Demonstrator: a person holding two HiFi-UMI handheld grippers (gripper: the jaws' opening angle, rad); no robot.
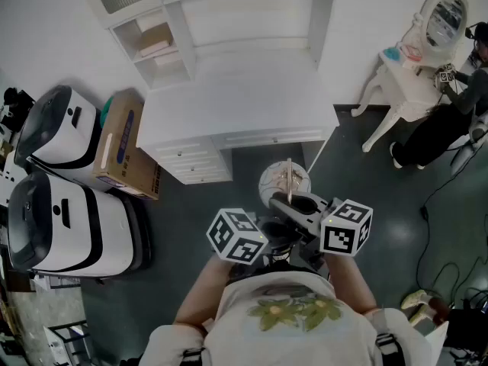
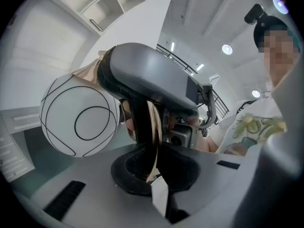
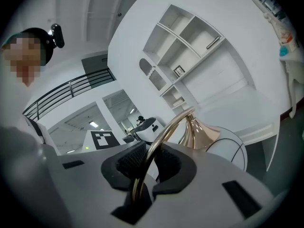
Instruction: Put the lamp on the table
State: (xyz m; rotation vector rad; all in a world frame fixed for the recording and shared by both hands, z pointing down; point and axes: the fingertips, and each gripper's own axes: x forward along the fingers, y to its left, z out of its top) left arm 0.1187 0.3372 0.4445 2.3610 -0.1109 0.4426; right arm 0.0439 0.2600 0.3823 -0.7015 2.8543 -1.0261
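I held the lamp point(image 1: 284, 181) in the air just short of the white desk point(image 1: 229, 97). My left tool point(image 2: 151, 167) and right tool point(image 3: 145, 167) were both clamped on its thin, curved gold metal stem, near the smooth white globe. A brown cardboard box point(image 1: 126, 147) stood beside the desk, its contents hidden.

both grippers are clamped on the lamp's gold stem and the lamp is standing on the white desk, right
Not quite. The left gripper and right gripper are both clamped on the gold stem, but the lamp is not standing on the white desk. The head view shows it held up in front of the desk, over the dark floor.
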